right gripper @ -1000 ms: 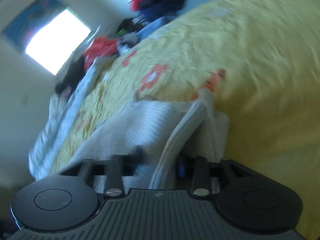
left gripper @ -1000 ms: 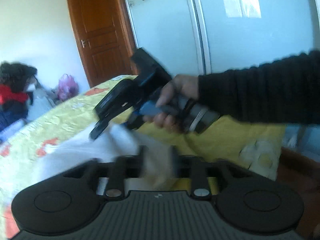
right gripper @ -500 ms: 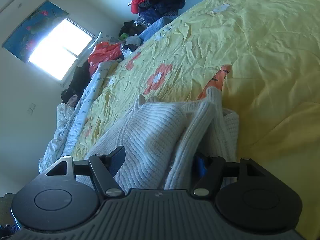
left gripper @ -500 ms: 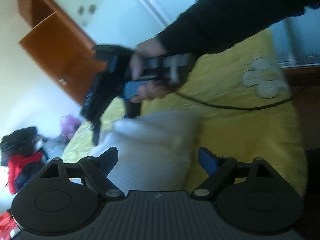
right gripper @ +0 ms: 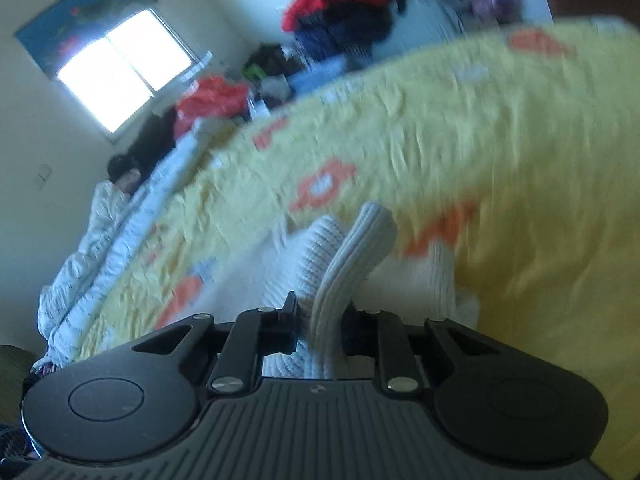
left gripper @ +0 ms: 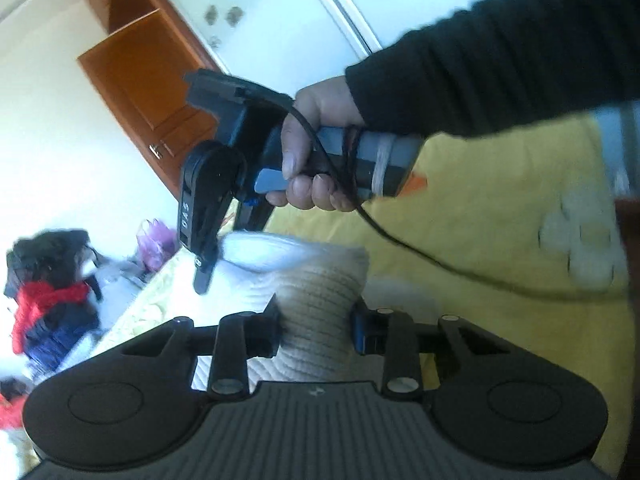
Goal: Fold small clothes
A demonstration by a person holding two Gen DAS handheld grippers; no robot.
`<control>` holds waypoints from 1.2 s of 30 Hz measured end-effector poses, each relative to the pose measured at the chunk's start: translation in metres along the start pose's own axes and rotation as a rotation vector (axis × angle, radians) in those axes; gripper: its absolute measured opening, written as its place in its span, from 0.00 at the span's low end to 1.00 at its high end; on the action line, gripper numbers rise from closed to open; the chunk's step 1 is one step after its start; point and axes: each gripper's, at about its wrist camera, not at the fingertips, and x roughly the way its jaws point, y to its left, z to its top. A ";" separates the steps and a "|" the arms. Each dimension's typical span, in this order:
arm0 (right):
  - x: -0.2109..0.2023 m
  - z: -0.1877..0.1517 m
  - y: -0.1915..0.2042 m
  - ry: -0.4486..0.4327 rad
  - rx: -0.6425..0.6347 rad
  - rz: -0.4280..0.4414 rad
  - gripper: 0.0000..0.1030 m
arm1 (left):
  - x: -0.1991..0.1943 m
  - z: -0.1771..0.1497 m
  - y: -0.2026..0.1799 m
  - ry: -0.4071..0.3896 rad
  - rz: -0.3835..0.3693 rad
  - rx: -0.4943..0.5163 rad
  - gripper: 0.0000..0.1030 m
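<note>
A small cream knitted garment (left gripper: pixel 320 280) lies bunched on the yellow flowered bed (left gripper: pixel 500 248). My left gripper (left gripper: pixel 316 334) has a thick fold of the knit between its fingers; the jaws are closing and the pads press into it. In the left wrist view a hand (left gripper: pixel 316 148) in a dark sleeve holds my right gripper (left gripper: pixel 204 264), whose fingers pinch the garment's far edge. In the right wrist view my right gripper (right gripper: pixel 322 320) is closing on a ribbed band of the garment (right gripper: pixel 352 248), which stands up from the bed (right gripper: pixel 480 140).
A pile of red and dark clothes (right gripper: pixel 340 0) lies at the far end of the bed. A white quilt (right gripper: pixel 100 240) runs along the bed's side below a window (right gripper: pixel 120 72). A wooden door (left gripper: pixel 152 92), a white wardrobe (left gripper: pixel 320 20) and a black cable (left gripper: pixel 440 268) show in the left wrist view.
Both grippers stood wide open around the knit half a second ago and have now closed on it. The right gripper has lifted its ribbed band off the bed.
</note>
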 end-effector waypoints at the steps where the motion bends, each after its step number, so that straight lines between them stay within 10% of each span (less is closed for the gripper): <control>1: -0.003 0.004 -0.004 0.006 -0.004 -0.016 0.22 | 0.008 0.001 -0.002 0.016 -0.015 -0.020 0.30; 5: 0.020 -0.014 -0.037 0.102 0.073 -0.115 0.34 | 0.036 -0.019 -0.009 0.062 -0.092 -0.149 0.36; 9: -0.003 -0.033 -0.054 -0.026 0.230 -0.032 0.53 | 0.004 -0.023 0.027 0.003 -0.209 -0.348 0.63; 12: -0.034 -0.043 -0.048 -0.153 0.256 -0.046 0.96 | -0.036 -0.037 0.077 -0.056 -0.306 -0.541 0.92; 15: -0.047 -0.049 -0.048 -0.151 0.236 -0.043 0.98 | -0.058 -0.069 0.133 -0.123 -0.289 -0.734 1.00; 19: -0.034 -0.054 -0.055 -0.088 0.238 -0.093 0.98 | -0.015 -0.135 0.205 0.023 -0.142 -1.140 1.00; 23: -0.010 -0.060 -0.060 -0.011 0.295 -0.058 0.98 | 0.051 -0.221 0.239 0.136 -0.289 -1.650 0.99; 29: 0.012 -0.062 -0.046 0.021 0.271 -0.005 0.84 | 0.106 -0.192 0.227 0.195 -0.371 -1.520 0.97; 33: 0.011 -0.060 -0.020 0.025 0.200 -0.054 0.56 | 0.104 -0.173 0.223 0.240 -0.268 -1.383 0.56; 36: 0.003 -0.055 -0.001 -0.013 0.201 -0.025 0.45 | 0.080 -0.175 0.237 0.218 -0.275 -1.379 0.44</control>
